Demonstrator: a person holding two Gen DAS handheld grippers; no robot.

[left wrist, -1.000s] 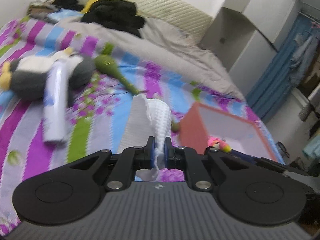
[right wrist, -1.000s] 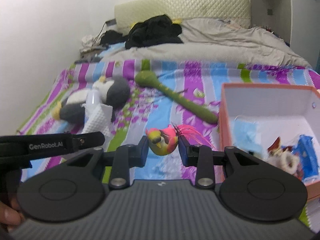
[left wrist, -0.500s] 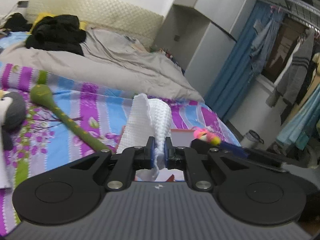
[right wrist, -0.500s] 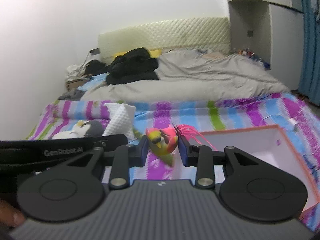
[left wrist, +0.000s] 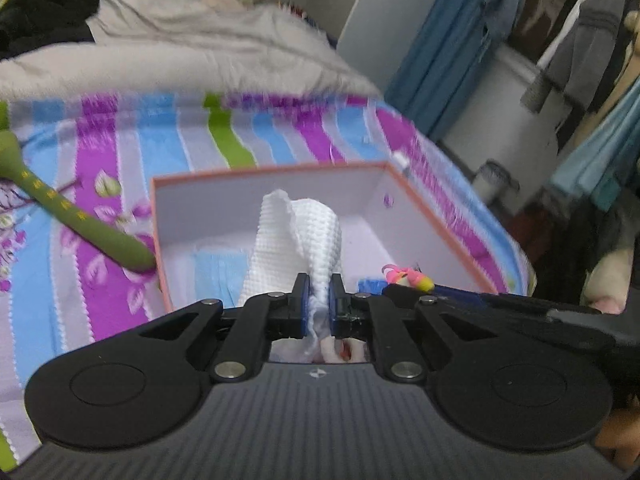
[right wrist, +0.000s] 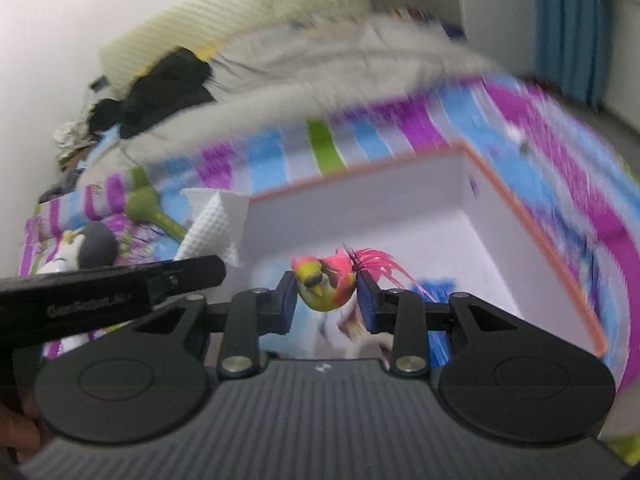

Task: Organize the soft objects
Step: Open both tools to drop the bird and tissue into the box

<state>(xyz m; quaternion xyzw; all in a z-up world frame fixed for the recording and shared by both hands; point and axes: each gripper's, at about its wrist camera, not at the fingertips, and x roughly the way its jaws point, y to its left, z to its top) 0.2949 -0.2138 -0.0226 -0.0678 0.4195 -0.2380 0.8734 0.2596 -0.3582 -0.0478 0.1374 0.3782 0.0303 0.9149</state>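
Observation:
My left gripper (left wrist: 318, 303) is shut on a white waffle-weave cloth (left wrist: 296, 240) and holds it over the orange-rimmed white box (left wrist: 280, 169). My right gripper (right wrist: 326, 298) is shut on a small pink and yellow toy bird (right wrist: 326, 284) and holds it over the same box (right wrist: 532, 236). The bird (left wrist: 408, 278) and the right gripper show at the right in the left wrist view. The cloth (right wrist: 214, 224) and the left gripper show at the left in the right wrist view. Light blue items (left wrist: 218, 274) lie inside the box.
The box stands on a striped purple, blue and green bedspread (left wrist: 120, 148). A green long-handled soft toy (left wrist: 68, 216) lies left of the box. A grey and white plush penguin (right wrist: 86, 246) lies further left. A grey duvet (left wrist: 180, 52) and black clothes (right wrist: 168, 88) lie at the bed's head.
Both grippers have moved toward the box and tilted down over it, each still holding its object. The box's inside now fills the middle of both views.

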